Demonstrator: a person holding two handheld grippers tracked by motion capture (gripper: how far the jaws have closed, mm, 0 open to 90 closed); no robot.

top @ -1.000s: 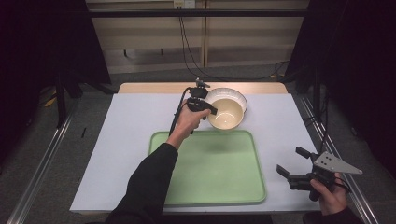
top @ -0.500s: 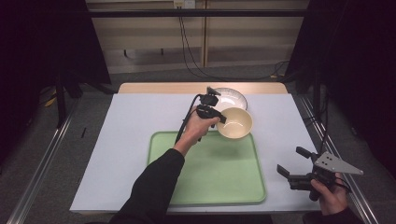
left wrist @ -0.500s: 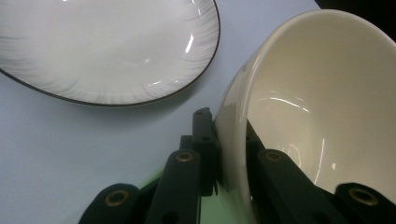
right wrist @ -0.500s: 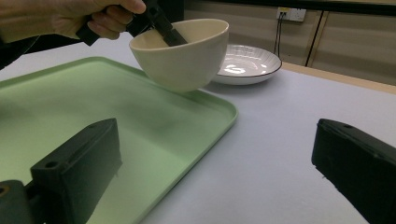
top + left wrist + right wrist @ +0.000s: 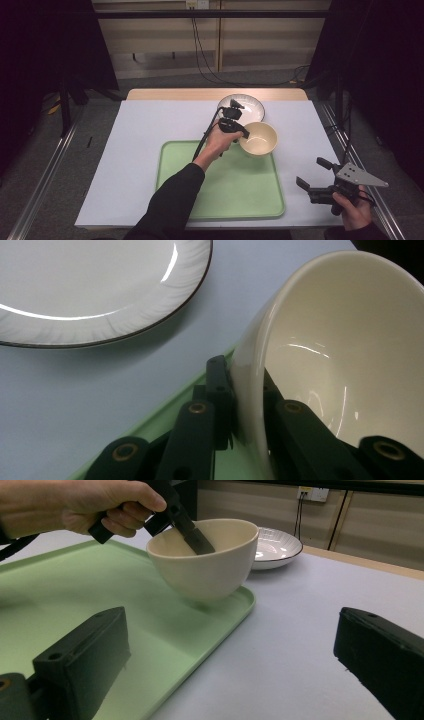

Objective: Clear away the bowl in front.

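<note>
A cream bowl [image 5: 258,138] hangs in the air over the far right corner of the green tray [image 5: 220,200]. My left gripper [image 5: 242,134] is shut on its rim, one jaw inside and one outside [image 5: 247,405]. In the right gripper view the bowl [image 5: 210,565] floats just above the tray [image 5: 75,605]. A white plate with a dark rim [image 5: 247,106] lies on the table behind the bowl; in the left gripper view the plate [image 5: 90,285] is at upper left. My right gripper [image 5: 314,175] stands open near the table's front right corner, nothing between its jaws [image 5: 230,665].
The tray sits on a white table cover [image 5: 135,145], with bare cover to the left and right of it. A wooden table edge [image 5: 215,94] runs along the back. Black cable trails from the left gripper along the forearm [image 5: 170,200].
My left gripper has lifted the bowl off the plate and carried it toward me and to the right, over the tray's far corner. The right gripper has not moved.
</note>
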